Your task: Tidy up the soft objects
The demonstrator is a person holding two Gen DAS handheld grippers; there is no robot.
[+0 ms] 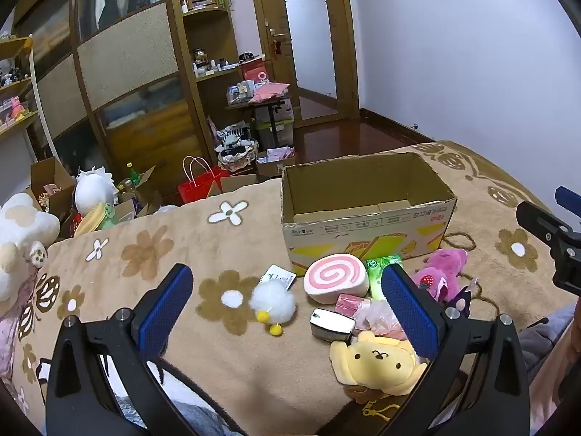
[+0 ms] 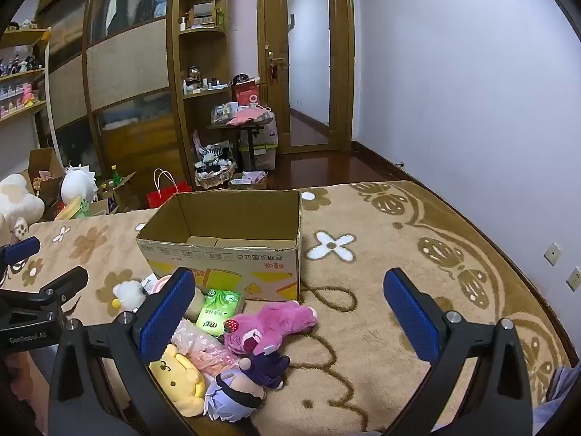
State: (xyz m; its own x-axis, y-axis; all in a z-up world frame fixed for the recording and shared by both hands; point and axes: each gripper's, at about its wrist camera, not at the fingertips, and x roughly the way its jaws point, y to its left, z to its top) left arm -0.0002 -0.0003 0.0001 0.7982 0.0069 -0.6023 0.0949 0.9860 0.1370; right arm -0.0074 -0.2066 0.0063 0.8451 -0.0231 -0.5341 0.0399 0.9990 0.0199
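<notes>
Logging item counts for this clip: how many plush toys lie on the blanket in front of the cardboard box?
4: white fluffy chick at left, yellow dog plush nearest, pink bear by the box, purple-haired doll beside it. Others could hide under the pile.

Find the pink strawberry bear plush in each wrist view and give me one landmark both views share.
Left wrist view: pink bear plush lies right of centre, just beyond the right blue pad, before the box's right corner.
Right wrist view: it lies at lower centre, right of the green tissue pack.
Shared landmark: the open cardboard box.
</notes>
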